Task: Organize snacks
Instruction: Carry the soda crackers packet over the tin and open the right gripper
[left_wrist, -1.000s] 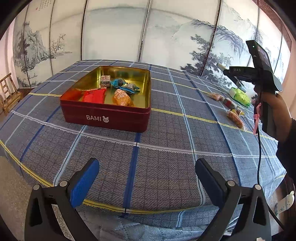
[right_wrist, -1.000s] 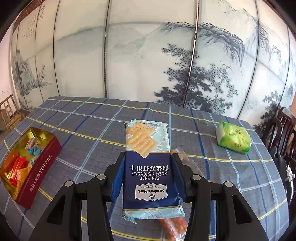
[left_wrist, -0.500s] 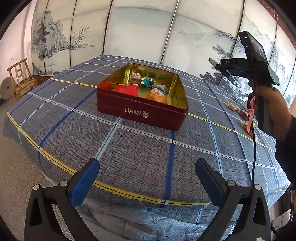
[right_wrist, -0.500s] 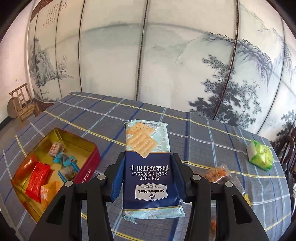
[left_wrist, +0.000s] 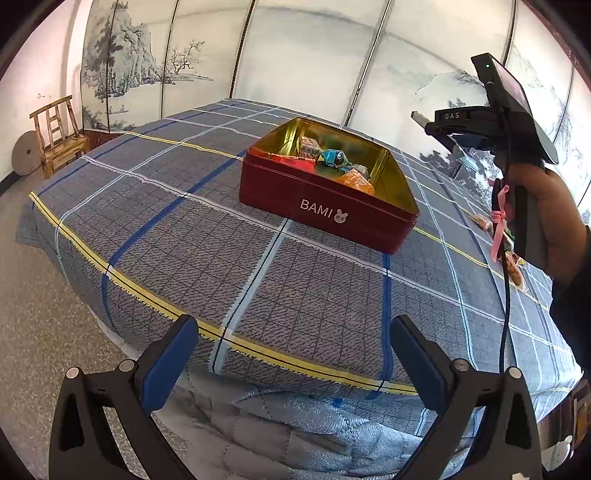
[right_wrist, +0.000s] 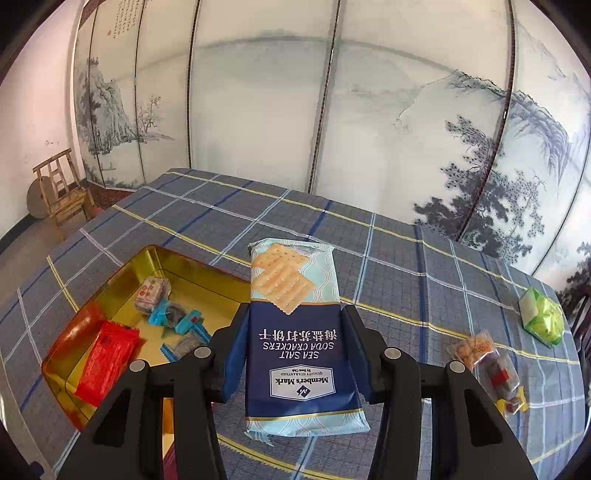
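**Cracker pack held beside the open tin**

While the red tin (right_wrist: 110, 291) sits open on the plaid tablecloth (right_wrist: 399, 266), the right gripper (right_wrist: 295, 347) hangs just beside the tin's right wall, its two blue pads pressed against the long sides of a pack of sea salt soda crackers (right_wrist: 295, 332). The pack stands lengthwise between the fingers, its pale blue end pointing away from the camera and its dark blue printed half nearest the gripper body, clear of the cloth and not yet over the tin's gold interior.

Inside the tin lie a red packet (right_wrist: 107, 354), small blue-wrapped sweets (right_wrist: 177, 321) and a white printed cube-shaped candy (right_wrist: 151, 295). To the right of the tin, well apart from it, clear bags of mixed snacks (right_wrist: 487, 362) rest on the cloth, and a green packet (right_wrist: 543, 321) lies farther right near the cloth's edge.

Seen from the other side, the left gripper (left_wrist: 295, 354) is held in front of the tin, near the table's front edge, its blue-padded fingers spread wide with nothing between them. A person's hand (left_wrist: 554, 218) grips the right tool's handle to the tin's right. Behind the tin stands a painted folding screen (right_wrist: 369, 92), with a wooden chair (right_wrist: 61, 192) to its left.
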